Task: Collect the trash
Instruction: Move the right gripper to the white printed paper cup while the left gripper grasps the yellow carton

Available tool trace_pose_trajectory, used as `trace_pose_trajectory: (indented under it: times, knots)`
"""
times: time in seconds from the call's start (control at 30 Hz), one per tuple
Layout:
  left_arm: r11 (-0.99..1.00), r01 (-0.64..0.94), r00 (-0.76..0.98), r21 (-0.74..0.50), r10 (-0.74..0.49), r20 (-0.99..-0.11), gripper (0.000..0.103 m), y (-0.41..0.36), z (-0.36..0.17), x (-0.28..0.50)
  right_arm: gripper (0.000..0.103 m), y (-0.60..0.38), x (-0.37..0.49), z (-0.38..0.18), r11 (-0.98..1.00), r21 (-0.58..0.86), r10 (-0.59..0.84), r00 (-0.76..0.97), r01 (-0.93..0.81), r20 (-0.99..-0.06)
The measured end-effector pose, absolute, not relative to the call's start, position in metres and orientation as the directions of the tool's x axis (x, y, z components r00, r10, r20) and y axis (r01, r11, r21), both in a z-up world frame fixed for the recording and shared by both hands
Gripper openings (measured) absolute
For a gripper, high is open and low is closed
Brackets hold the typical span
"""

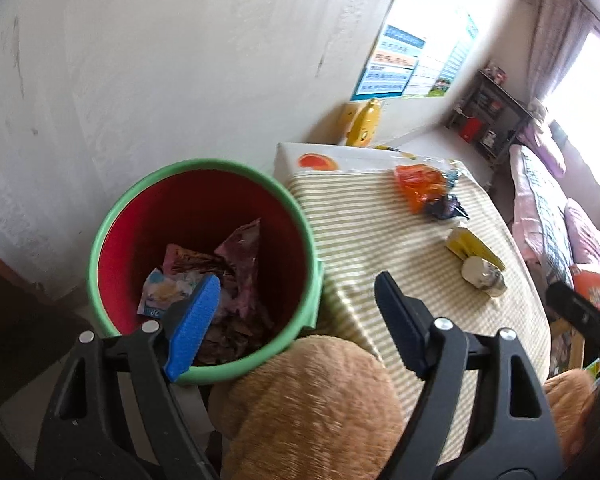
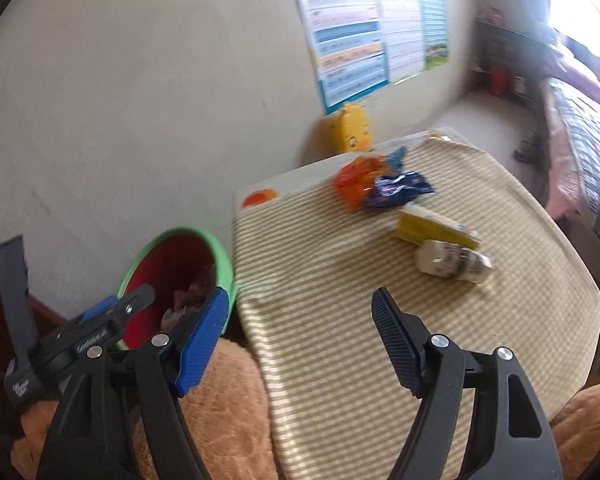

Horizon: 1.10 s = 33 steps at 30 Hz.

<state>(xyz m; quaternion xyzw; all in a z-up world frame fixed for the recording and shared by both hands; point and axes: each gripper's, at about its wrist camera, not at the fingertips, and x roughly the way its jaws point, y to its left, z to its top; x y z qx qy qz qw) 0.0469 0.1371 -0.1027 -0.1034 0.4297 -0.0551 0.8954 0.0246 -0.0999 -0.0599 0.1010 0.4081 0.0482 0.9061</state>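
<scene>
Both grippers were empty when I checked. The left gripper (image 1: 296, 312) had its jaws spread wide with nothing between them, its blue-padded finger hanging over the open mouth of the bin (image 1: 112, 216), a red bucket with a green rim, and its other finger over the striped tablecloth (image 1: 360, 240) beside it. The right gripper (image 2: 296, 336) also stood open and empty, with the bin (image 2: 220, 252) just off its blue finger and the cloth ahead of both fingers.

Part of the job looked done: several crumpled wrappers (image 1: 220, 272) already lay at the bottom of the bin, behind the left blue pad. What was left sat on the table, well beyond the right fingertips: an orange wrapper (image 2: 356, 182) touching a dark blue wrapper (image 2: 400, 188), a yellow carton (image 2: 432, 228) just nearer, and a small white bottle (image 2: 452, 266) lying on its side nearest the right-hand finger. By my count four pieces remained. A brown plush toy (image 1: 312, 408) sat beneath both grippers, against the table edge; I judged it not trash.
</scene>
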Motion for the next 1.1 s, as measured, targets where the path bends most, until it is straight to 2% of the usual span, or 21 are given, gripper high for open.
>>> trace_pose_trajectory:
  times: [0.3, 0.43, 0.63, 0.73, 0.83, 0.93, 1.0, 1.1]
  knots:
    - [0.987, 0.074, 0.621, -0.143, -0.158, -0.768, 0.077, 0.098, -0.097, 0.030, 0.072, -0.145, 0.005, -0.069, 0.963, 0.254, 0.123, 0.697, 0.088, -0.707]
    - [0.989, 0.093, 0.632, -0.112, -0.145, -0.762, 0.081, 0.073, -0.095, 0.025, 0.072, -0.165, 0.006, -0.078, 0.965, 0.231, 0.085, 0.693, 0.120, -0.715]
    - [0.986, 0.164, 0.646, -0.020, -0.122, -0.754, 0.081, 0.036, -0.097, 0.022, 0.079, -0.203, 0.021, -0.098, 0.958, 0.240, 0.075, 0.673, 0.156, -0.736]
    - [0.983, 0.179, 0.646, -0.026, -0.138, -0.751, 0.082, 0.025, -0.099, 0.024, 0.081, -0.217, 0.049, -0.107, 0.978, 0.177, 0.073, 0.620, 0.108, -0.781]
    - [0.981, 0.194, 0.638, -0.013, -0.136, -0.758, 0.082, 0.014, -0.103, 0.027, 0.087, -0.223, 0.085, -0.122, 1.000, 0.016, 0.015, 0.558, -0.003, -0.829]
    - [0.979, 0.206, 0.631, 0.005, -0.129, -0.765, 0.082, 0.006, -0.107, 0.030, 0.087, -0.229, 0.109, -0.152, 0.981, -0.146, -0.051, 0.547, -0.130, -0.835]
    - [0.977, 0.211, 0.622, 0.010, -0.126, -0.773, 0.082, 0.002, -0.111, 0.031, 0.087, -0.234, 0.114, -0.168, 0.976, -0.156, -0.046, 0.554, -0.153, -0.831]
    - [0.979, 0.201, 0.608, 0.026, -0.104, -0.787, 0.082, -0.003, -0.118, 0.035, 0.087, -0.235, 0.128, -0.192, 0.980, -0.096, 0.008, 0.514, -0.175, -0.858]
